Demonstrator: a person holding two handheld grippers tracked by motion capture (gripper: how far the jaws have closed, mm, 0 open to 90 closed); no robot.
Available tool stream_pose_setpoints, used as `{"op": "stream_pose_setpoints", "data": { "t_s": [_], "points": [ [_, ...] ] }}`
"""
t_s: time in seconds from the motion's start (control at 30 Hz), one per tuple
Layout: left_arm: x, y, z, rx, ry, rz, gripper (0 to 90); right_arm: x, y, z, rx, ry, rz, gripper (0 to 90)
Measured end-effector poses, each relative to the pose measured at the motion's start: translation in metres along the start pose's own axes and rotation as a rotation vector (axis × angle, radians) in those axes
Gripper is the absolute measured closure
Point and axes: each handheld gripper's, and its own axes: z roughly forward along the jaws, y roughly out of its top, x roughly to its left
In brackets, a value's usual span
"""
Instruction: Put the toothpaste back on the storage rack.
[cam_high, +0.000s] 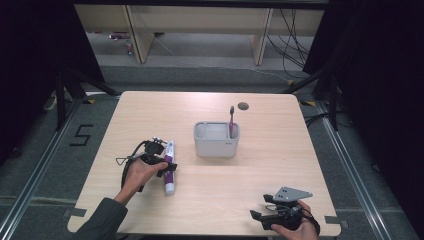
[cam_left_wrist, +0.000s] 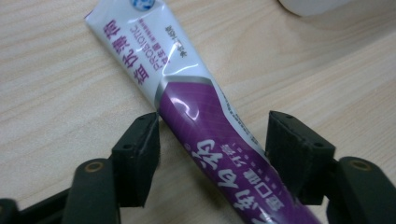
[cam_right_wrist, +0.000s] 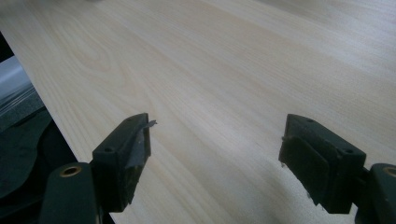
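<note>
Toothpaste tube (cam_left_wrist: 205, 121) flat on tabletop (cam_high: 280, 165), left of grey holder (cam_high: 216, 140) with toothbrush (cam_high: 231, 120).

Left gripper (cam_left_wrist: 212, 144) jaws straddle tube, left pad at its edge, right pad apart; not clamped.

Risk: slick tube may squirt out or pivot.

Right gripper (cam_right_wrist: 215, 140) released, near front edge.

Open room mid-tabletop.

A light wooden table (cam_high: 280, 165) bears a toothpaste tube (cam_high: 169, 167); a grey caddy (cam_high: 216, 140) stands mid-table.

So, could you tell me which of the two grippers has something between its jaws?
The left gripper: the purple-and-white toothpaste tube lies on the table between its jaws. The right gripper has bare wood between its jaws.
</note>
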Motion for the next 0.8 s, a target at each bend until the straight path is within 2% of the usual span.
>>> {"op": "stream_pose_setpoints", "data": {
  "t_s": [0.07, 0.37, 0.57, 0.77, 0.8],
  "points": [
    [-0.002, -0.0013, 0.0002, 0.011, 0.013, 0.007, 41.2, 0.0001, 0.0001, -0.0002, 0.001, 0.002, 0.002, 24.5],
    [-0.0003, -0.002, -0.0044, 0.051, 0.023, 0.074, 55.2, 0.0001, 0.0002, -0.0003, 0.001, 0.002, 0.003, 24.5],
    [-0.0027, -0.0012, -0.0047, 0.075, 0.036, 0.119, 56.8, 0.0002, 0.0002, 0.0001, 0.001, 0.001, 0.002, 24.5],
    [-0.0022, 0.0, -0.0053, 0.095, 0.034, 0.131, 57.7, 0.0021, 0.0001, -0.0001, 0.006, 0.01, 0.022, 24.5],
    [-0.0018, -0.0002, -0.0058, 0.099, 0.035, 0.136, 57.8, 0.0005, 0.0002, -0.0001, 0.001, 0.005, 0.002, 24.5]
  ]
}}
